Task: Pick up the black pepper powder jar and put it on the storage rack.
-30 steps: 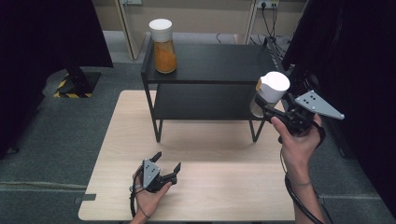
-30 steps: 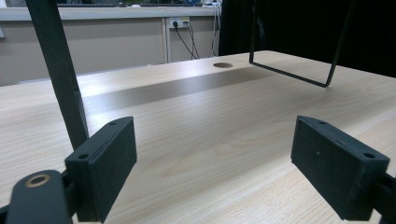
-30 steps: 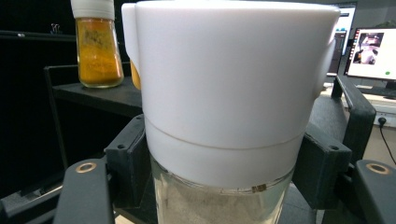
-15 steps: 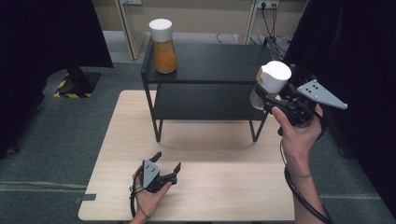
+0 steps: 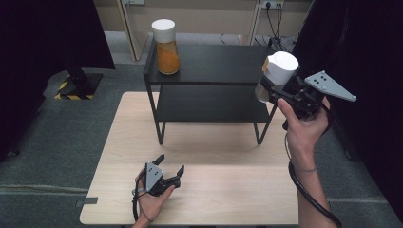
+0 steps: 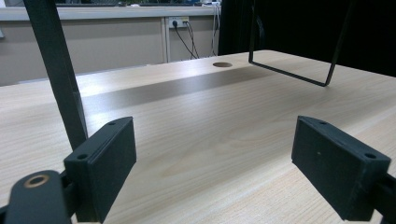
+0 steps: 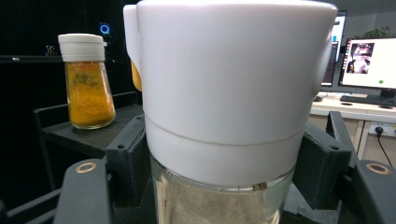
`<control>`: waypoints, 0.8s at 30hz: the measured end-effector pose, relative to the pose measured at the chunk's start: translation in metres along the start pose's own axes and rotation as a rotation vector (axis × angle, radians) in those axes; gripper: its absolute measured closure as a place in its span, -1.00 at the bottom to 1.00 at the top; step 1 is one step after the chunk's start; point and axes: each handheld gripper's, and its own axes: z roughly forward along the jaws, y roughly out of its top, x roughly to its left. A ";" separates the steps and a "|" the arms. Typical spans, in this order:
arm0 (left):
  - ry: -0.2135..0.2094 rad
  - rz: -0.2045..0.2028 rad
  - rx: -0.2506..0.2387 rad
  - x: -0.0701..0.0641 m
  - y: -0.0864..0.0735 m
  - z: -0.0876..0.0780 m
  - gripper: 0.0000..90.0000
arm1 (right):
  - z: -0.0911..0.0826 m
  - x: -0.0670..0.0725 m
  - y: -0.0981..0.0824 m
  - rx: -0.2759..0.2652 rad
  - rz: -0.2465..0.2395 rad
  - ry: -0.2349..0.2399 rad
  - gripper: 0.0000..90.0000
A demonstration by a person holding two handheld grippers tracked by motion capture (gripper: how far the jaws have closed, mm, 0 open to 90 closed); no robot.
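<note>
Pinching a white-capped glass jar [image 5: 277,75] just under its cap, the right gripper [image 5: 272,90] has carried it a little higher than a second ago, so it now hangs in the air at the right end of the black shelf rack's [image 5: 209,59] top board. The left gripper [image 5: 170,170] has stayed put on the table [image 5: 228,190], jaws spread with nothing between them. On the rack's top, well apart at the left end, stands an orange-filled jar [image 5: 166,46], with bare board between the two.

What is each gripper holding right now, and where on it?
The right gripper clamps the white-lidded jar on its glass body just below the lid. The left gripper holds nothing.
</note>
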 end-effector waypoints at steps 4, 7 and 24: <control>-0.001 -0.001 0.001 0.000 0.000 0.000 -0.71 | 0.008 -0.001 0.005 0.002 0.007 -0.009 -0.31; -0.002 -0.002 0.001 0.000 0.000 0.000 -0.71 | 0.013 -0.001 0.008 0.002 0.009 -0.014 -0.31; -0.001 0.000 -0.005 0.000 -0.001 0.000 -0.71 | 0.053 -0.001 0.029 0.033 -0.021 -0.092 -0.31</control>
